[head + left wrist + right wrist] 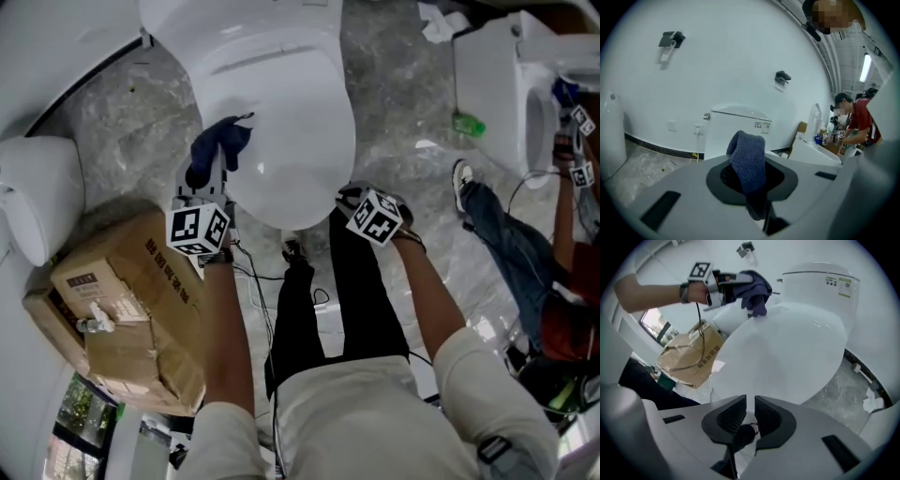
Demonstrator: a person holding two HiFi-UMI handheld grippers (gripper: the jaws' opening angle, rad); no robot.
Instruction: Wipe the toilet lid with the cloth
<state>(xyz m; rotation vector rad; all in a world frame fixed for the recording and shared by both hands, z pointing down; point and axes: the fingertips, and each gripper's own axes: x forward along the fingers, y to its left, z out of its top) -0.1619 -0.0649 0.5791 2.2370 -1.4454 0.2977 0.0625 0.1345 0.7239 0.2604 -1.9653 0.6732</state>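
Now the left tool (751, 180) clamps the blue cloth (221, 142) at the left edge of the closed toilet lid (291, 131), while the right tool (750, 416), jaws narrowly apart and seemingly empty, hangs near its front rim.

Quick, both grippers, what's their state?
Left gripper: closed on the blue cloth.
Right gripper: jaws nearly together at the toilet lid's front edge; grip cannot be told.

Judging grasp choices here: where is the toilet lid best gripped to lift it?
Probably at the front rim of the toilet lid, coming from the front: it lies shut, a smooth broad dome, and only that thin curved edge fits between a gripper's jaws.
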